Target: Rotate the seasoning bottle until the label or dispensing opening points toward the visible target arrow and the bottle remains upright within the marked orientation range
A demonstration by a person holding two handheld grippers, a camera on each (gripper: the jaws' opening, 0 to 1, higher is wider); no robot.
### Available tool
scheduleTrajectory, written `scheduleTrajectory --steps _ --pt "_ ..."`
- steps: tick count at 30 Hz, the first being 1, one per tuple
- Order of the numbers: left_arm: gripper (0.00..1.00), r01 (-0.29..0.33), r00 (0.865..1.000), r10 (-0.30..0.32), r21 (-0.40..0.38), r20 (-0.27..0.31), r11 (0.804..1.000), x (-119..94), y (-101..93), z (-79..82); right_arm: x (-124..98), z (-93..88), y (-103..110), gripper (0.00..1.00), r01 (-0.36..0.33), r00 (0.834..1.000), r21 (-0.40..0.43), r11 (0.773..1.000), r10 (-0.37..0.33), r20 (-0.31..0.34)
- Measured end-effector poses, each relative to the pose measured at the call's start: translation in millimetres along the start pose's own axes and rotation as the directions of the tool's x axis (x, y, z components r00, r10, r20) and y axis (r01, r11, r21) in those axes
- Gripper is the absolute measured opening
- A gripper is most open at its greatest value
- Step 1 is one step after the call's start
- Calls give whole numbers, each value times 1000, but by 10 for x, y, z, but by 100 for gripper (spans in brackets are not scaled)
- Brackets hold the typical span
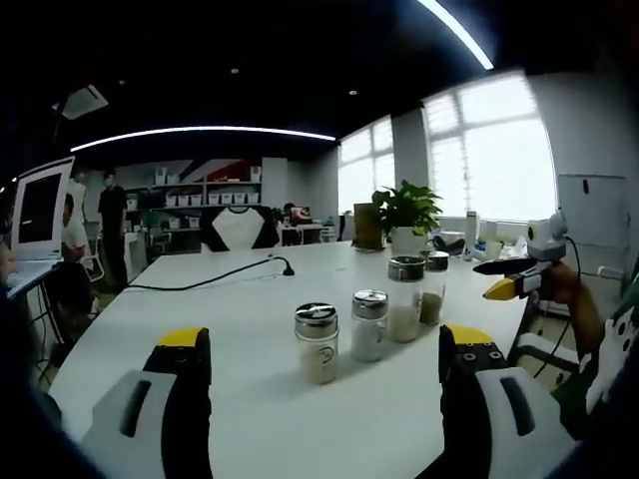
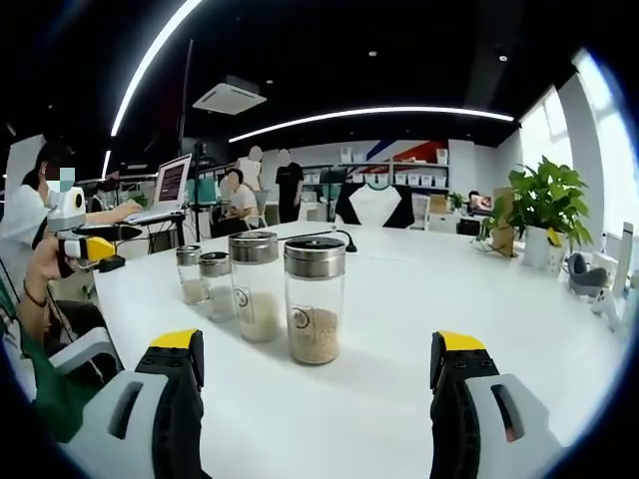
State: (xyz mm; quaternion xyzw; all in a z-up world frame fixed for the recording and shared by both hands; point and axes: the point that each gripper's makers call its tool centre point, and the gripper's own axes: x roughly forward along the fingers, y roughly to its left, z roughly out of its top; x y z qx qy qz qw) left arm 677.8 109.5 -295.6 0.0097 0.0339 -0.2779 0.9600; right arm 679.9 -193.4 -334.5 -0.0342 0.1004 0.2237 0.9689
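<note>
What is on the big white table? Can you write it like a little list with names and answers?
bottles: four seasoning bottles in a row, upright, metal lids
contents: pale grains or powder
table: white
cable: black, behind the bottles
plant: green, potted, far edge
left gripper: open, holding nothing
right gripper: open, holding nothing
arrow: none visible

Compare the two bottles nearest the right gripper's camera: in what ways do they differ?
In the right gripper view, the nearest bottle holds coarse tan grains, filling under half; the second bottle just behind it holds a finer, paler, whitish filling. The nearest bottle looks larger, though it is also closer to the camera, so true size is uncertain. Both are clear, upright, with metal caps and a round logo, on the white table.
</note>
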Motion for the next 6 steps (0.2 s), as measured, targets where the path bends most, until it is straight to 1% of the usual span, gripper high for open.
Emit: scheduleTrajectory --steps 3,6 --pt "100 1 1000 -1 2 -3 1000 7 -6 -5 -5 27 0 97 -10 1000 -12 1000 10 8" --pt "100 4 1000 -4 -5 -6 1000 22 -8 -19 -10 44 44 97 -14 1000 -16 1000 15 14"
